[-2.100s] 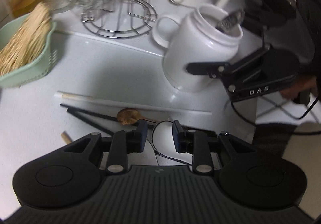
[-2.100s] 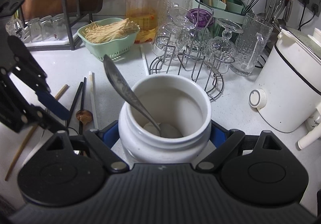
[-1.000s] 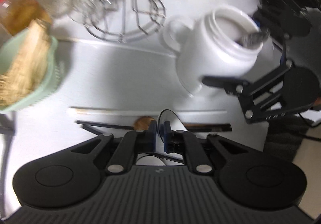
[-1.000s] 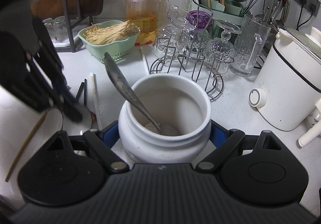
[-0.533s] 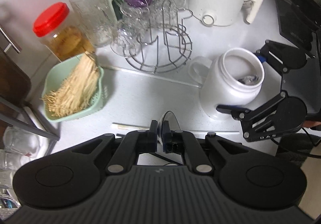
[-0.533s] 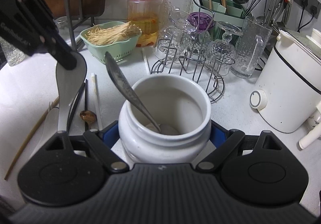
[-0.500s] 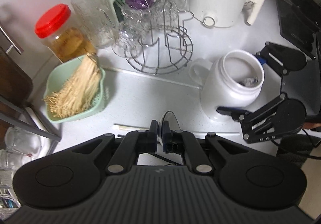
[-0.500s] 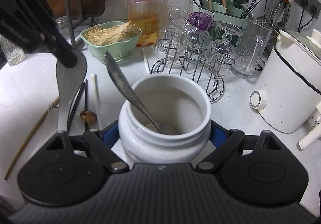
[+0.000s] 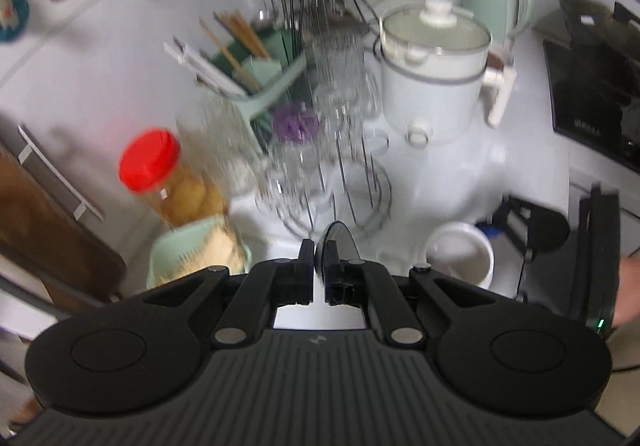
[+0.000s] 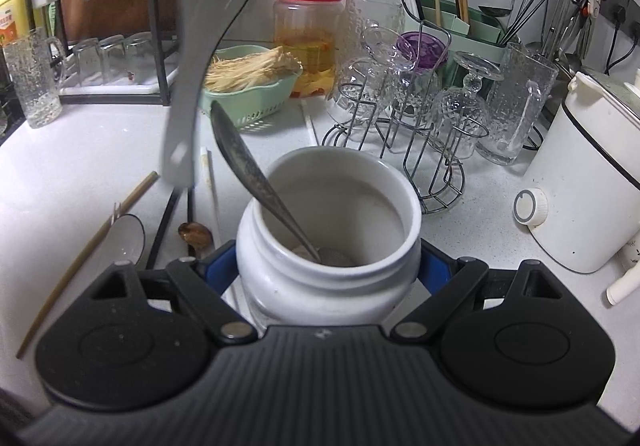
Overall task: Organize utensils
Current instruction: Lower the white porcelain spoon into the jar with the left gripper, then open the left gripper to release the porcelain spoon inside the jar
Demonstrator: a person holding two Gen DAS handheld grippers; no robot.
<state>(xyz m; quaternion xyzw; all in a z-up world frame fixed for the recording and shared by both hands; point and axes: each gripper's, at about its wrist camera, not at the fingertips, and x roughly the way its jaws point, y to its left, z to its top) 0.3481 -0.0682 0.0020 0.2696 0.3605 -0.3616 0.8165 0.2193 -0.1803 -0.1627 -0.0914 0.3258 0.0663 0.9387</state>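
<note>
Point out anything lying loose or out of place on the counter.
Several utensils lie scattered on the counter left of the white jar: a wooden chopstick, black chopsticks, a white chopstick, a small brown spoon and a white spoon. Only the metal spoon stands in the jar.

L tongs (image 9: pixel 319 260) raised high w/ fingers pinched nearly together on white spoon (image 10: pixel 200 58); R tongs (image 10: pixel 328 266) low, fingers spread wide, clamping white jar (image 10: pixel 328 246).

white jar (image 10: pixel 328 246), metal spoon (image 10: pixel 248 170) inside, jaws clamping
</note>
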